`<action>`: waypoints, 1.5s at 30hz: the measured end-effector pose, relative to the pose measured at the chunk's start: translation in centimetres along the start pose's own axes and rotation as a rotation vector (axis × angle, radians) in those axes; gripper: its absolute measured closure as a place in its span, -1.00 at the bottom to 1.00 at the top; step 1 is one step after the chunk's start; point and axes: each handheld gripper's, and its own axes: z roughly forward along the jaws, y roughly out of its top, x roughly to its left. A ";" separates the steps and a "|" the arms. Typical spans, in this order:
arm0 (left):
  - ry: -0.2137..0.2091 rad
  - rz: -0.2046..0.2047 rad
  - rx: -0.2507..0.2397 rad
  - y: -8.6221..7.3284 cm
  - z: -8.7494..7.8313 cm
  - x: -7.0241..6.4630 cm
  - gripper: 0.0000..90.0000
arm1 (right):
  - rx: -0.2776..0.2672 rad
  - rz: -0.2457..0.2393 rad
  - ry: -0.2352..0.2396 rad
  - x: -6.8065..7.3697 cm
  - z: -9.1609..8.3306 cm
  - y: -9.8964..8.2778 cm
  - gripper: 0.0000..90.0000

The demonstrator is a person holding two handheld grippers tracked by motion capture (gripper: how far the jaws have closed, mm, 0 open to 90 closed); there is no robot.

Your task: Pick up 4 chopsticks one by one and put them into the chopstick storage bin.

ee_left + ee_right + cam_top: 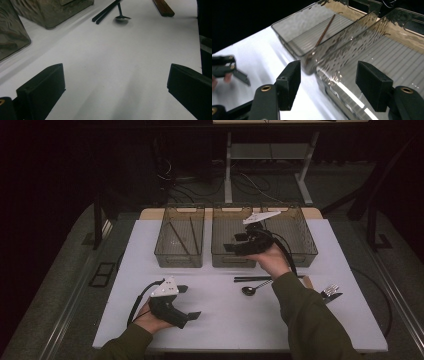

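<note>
Middle bin [223, 256] – clear smoky plastic, one of three set side by side toward the far edge of the white table [220, 315]. The right gripper [235, 246] hangs over the front part of this bin, held in the person's right hand, its cable trailing back along the sleeve. In the right gripper view its fingers [289, 83] stand apart with nothing between them; beneath them lie the near wall and ribbed floor of the middle bin [372, 57].

Left of the middle bin stands the left bin [180, 237], just beside it, walls nearly touching. It holds brown chopsticks [176, 239] lying lengthwise on its floor; the right gripper view shows one stick [324, 30] through the wavy wall. The right bin [300, 237] sits on the other side of the middle bin.

In front of the middle bin, on bare table: a pair of black chopsticks [250, 279], and just nearer the person a metal spoon [248, 290] with its bowl toward the left. A fork [330, 291] lies farther right, past the sleeve.

Left gripper [190, 302] – well in front of the middle bin and to its left, low at the table, held in the left hand. Its fingers [42, 87] are wide apart, empty; the left gripper view looks across white table toward the spoon [122, 18] and black chopsticks [106, 11].
</note>
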 end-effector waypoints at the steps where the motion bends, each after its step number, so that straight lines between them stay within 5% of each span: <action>1: -0.001 -0.002 0.000 0.0 0.0 0.0 -0.99 | -0.003 -0.003 0.001 0.1 -0.4 -0.3 -0.19; 8: -0.001 -0.005 -0.003 0.0 0.1 0.0 -0.99 | 0.003 -0.013 -0.010 -0.6 -3.5 -2.7 -0.20; 24: 0.002 -0.005 0.004 -0.1 0.2 0.0 -0.99 | -0.008 0.088 -0.101 -4.9 -9.7 -8.3 0.01; 32: 0.002 -0.005 0.004 -0.1 0.3 0.0 -0.99 | 0.040 0.108 -0.175 -6.7 -10.2 -11.2 0.41; 45: 0.006 -0.009 0.001 -0.1 0.2 -0.1 -0.99 | 0.125 0.131 -0.259 -8.7 -9.9 -13.2 0.99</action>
